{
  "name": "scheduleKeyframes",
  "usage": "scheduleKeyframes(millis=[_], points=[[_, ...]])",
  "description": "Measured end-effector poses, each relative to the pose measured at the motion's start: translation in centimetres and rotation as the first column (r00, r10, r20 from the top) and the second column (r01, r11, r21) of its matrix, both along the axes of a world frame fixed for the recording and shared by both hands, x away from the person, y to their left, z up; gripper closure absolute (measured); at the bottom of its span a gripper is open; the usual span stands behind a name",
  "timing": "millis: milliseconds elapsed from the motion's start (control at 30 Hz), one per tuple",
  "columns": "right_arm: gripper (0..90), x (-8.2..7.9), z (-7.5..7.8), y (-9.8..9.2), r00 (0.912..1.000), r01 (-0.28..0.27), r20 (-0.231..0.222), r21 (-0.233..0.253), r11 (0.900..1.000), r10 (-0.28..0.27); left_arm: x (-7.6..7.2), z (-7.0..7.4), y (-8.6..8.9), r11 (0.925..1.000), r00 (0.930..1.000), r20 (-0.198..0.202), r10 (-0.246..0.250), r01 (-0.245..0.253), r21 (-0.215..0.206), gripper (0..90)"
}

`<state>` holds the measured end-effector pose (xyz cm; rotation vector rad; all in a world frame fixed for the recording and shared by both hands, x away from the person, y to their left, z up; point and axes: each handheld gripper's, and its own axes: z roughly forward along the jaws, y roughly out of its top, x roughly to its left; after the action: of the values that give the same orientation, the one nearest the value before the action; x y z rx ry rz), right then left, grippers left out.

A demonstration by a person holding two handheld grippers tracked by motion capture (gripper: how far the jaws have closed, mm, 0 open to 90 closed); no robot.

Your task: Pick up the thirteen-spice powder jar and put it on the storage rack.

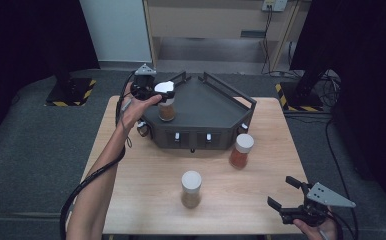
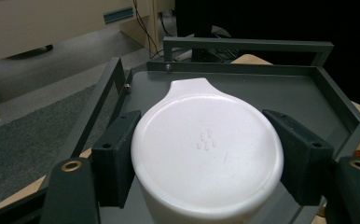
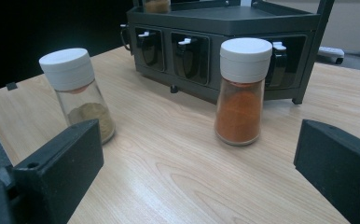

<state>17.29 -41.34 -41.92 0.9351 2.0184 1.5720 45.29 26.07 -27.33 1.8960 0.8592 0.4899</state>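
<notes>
A dark grey rack stands at the back of the wooden table. A white-lidded spice jar with orange-brown powder stands at the left corner of its top tray. My left gripper is shut on that jar. In the left gripper view both pads press the sides of the white lid. My right gripper hovers open over the table's front right corner, nothing between its fingers. Ahead of it stand an orange spice jar and a jar of tan powder.
The orange spice jar stands just in front of the rack's right end. The tan jar is mid-table near the front. The rack's front face carries small handled compartments. Raised rails edge the tray.
</notes>
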Motion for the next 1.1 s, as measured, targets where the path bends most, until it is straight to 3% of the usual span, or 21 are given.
scheduleKeyframes(millis=[333,467,533,700,967,1100], points=[[2.0,0.0,0.0,0.0,1.0,-0.002,-0.003,0.001,1.0,0.002,-0.1,-0.2,0.0,1.0,0.9999,0.011,0.001,-0.001,0.001,29.1],[1.9,0.0,0.0,0.0,1.0,-0.001,-0.003,0.001,1.0,0.001,-0.4,-0.1,-0.1,0.9996,0.9994,0.026,0.025,-0.024,-0.014,13.7],[1.9,0.0,0.0,0.0,1.0,-0.001,-0.004,0.001,1.0,0.001,-0.9,-0.1,-0.1,0.9985,0.9967,0.067,0.046,-0.044,-0.032,8.9],[1.9,0.0,0.0,0.1,1.0,0.0,-0.004,0.002,1.0,0.0,-1.4,0.6,0.2,0.9971,0.9939,0.094,0.057,-0.052,-0.057,4.2],[1.9,0.0,0.0,0.1,1.0,-0.001,-0.002,0.0,1.0,0.001,-2.5,1.7,0.7,0.995,0.9887,0.149,0.019,-0.004,-0.099,3.4],[2.0,0.0,0.0,0.1,1.0,-0.001,-0.001,-0.001,1.0,0.001,-3.3,2.4,0.6,0.9946,0.984,0.178,-0.008,0.026,-0.1,3.4]])
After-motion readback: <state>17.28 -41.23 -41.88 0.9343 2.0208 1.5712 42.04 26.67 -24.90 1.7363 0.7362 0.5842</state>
